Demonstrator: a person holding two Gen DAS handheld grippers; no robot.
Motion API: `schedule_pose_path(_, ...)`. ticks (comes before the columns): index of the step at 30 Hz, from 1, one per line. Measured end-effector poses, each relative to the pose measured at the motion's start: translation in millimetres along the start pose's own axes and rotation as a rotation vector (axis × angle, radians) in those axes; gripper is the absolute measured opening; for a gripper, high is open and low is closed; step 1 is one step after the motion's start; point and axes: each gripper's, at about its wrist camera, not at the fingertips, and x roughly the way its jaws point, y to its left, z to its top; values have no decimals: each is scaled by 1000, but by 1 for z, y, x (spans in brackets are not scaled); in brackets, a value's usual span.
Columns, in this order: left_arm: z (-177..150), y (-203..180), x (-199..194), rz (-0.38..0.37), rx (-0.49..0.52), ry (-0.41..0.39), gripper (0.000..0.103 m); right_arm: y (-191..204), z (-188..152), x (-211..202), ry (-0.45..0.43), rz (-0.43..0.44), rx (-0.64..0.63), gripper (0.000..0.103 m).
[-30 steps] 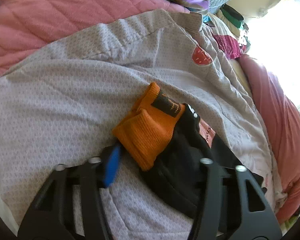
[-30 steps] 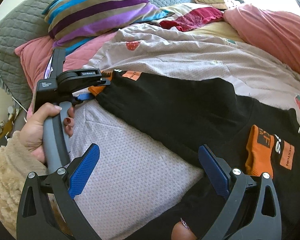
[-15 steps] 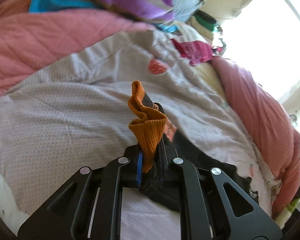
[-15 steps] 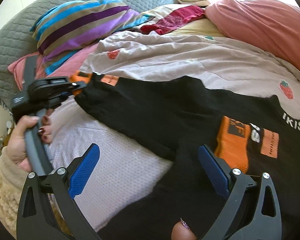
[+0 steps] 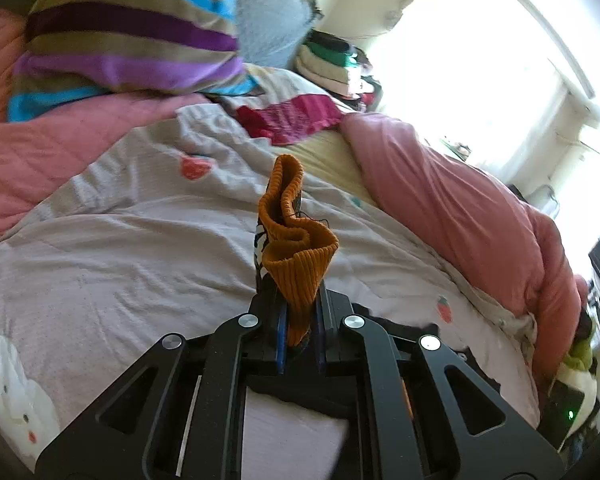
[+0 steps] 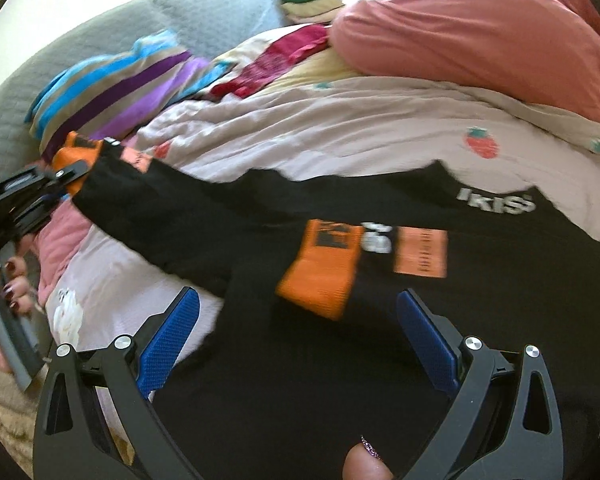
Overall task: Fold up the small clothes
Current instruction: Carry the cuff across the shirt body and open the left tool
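Orange ribbed cuff (image 5: 298, 268) now stands pinched in the left claw (image 5: 299, 332), lifted off the bed (image 5: 112, 272) since a second ago, stretching the black sweatshirt (image 6: 340, 360)'s sleeve for folding inward; right claw (image 6: 296, 340) hovers spread above the body

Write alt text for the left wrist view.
The left gripper is shut on the orange cuff of a black top, lifting it above a pale strawberry-print bedsheet. Behind lie a striped pillow and a pink quilt.

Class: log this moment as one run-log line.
left tongs: shut on orange cuff | right tongs: open over black top | fold: not done
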Motion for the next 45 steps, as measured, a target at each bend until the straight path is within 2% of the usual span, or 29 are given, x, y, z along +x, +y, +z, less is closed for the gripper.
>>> schedule_pose_path(16, -50, -80, -9, -136, 149, 91, 4, -78, -29, -52, -44, -125, 158, 98)
schedule_pose_path(25, -96, -120, 5, -195, 246, 195, 4, -107, -33, -79, -94, -174, 209, 98)
schedule_pose_path(35, -153, -148, 23, -229, 347, 326, 4, -124, -40, -87, -91, -211, 241, 98)
schedule_pose_path(45, -186, -150, 26, -247, 430, 411, 21, -117, -41, -77, -53, -156, 270, 98)
